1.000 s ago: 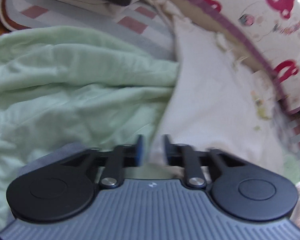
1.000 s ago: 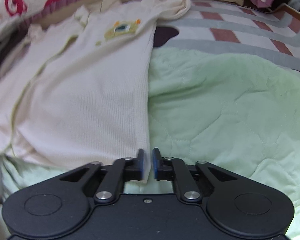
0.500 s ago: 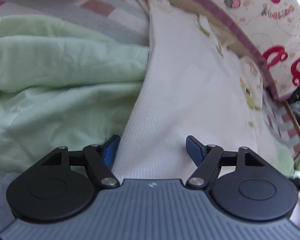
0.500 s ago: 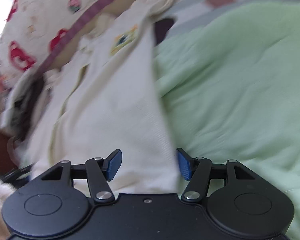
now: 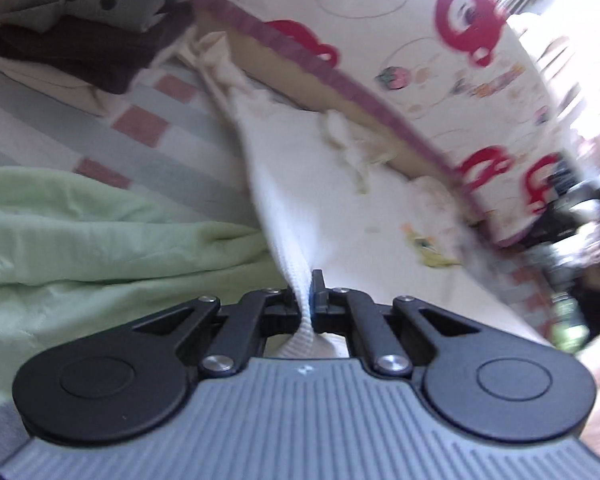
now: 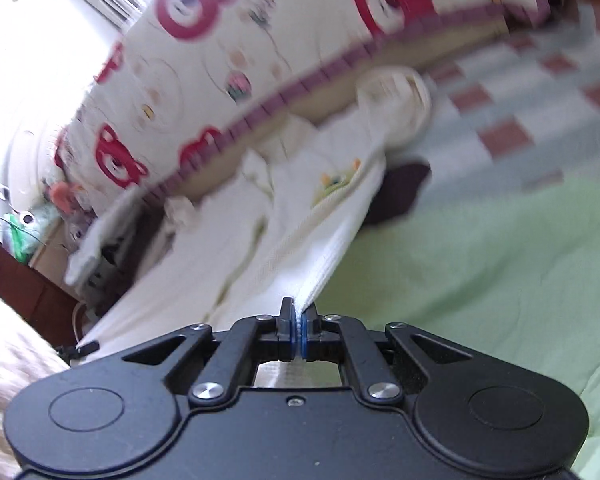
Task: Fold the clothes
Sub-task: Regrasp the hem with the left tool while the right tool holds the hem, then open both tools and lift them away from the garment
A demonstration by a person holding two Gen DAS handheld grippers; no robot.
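Observation:
A cream ribbed garment (image 5: pixel 324 184) with a small yellow-green motif lies stretched across the bed. My left gripper (image 5: pixel 305 304) is shut on its near edge, and the cloth bunches between the blue pads. In the right wrist view the same garment (image 6: pixel 300 236) runs away from me toward a rolled cuff. My right gripper (image 6: pixel 297 328) is shut on a folded edge of it, lifted off the green quilt (image 6: pixel 480 264). Both views are motion-blurred.
A green quilt (image 5: pixel 100 248) covers the near bed over a checked sheet (image 5: pixel 140 124). A stack of folded clothes (image 5: pixel 84 36) sits at the far left. A bear-print bumper (image 5: pixel 440 52) runs along the far side. A dark cloth (image 6: pixel 400 192) lies under the garment.
Both grippers were open around the garment's edge half a second ago; both have shut on it and lifted it, pulling the cloth taut. The views have tilted.

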